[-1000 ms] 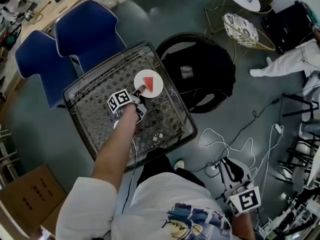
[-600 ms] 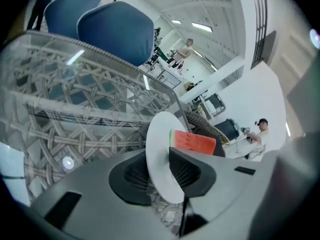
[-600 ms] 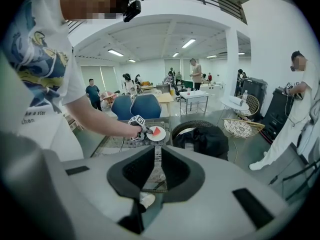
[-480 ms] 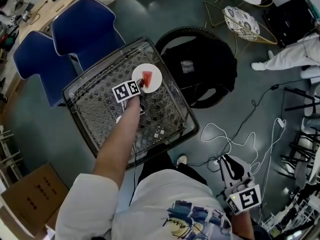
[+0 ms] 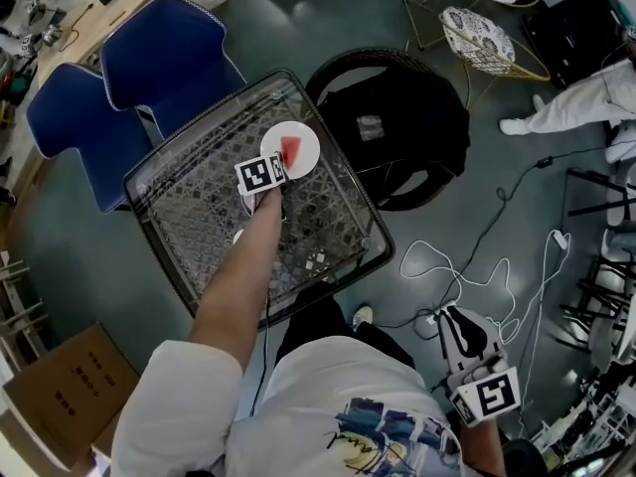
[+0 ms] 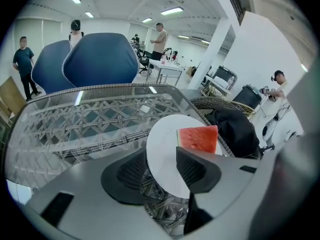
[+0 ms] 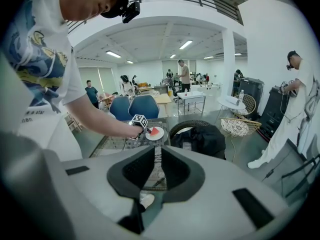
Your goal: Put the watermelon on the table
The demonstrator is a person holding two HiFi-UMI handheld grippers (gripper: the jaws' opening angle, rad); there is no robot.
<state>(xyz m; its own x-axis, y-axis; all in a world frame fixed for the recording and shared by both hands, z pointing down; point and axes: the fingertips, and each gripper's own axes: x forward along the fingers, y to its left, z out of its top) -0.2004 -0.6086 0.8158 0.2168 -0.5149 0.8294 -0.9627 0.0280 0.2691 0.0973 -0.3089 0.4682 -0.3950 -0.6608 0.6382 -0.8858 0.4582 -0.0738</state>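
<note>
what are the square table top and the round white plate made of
The square table top looks like clear glass over woven wicker lattice: glossy reflections, weave visible underneath. The round white plate looks smooth, plastic or glazed ceramic; the look doesn't settle which.

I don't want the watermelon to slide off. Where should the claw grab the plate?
Pinch the plate by its bare near rim, coming from the person's side. It lies flat on the table, and the watermelon sits farther in, leaving that thin edge free. The left claw, whose jaws have just been opening, has that rim between them, loose.
</note>
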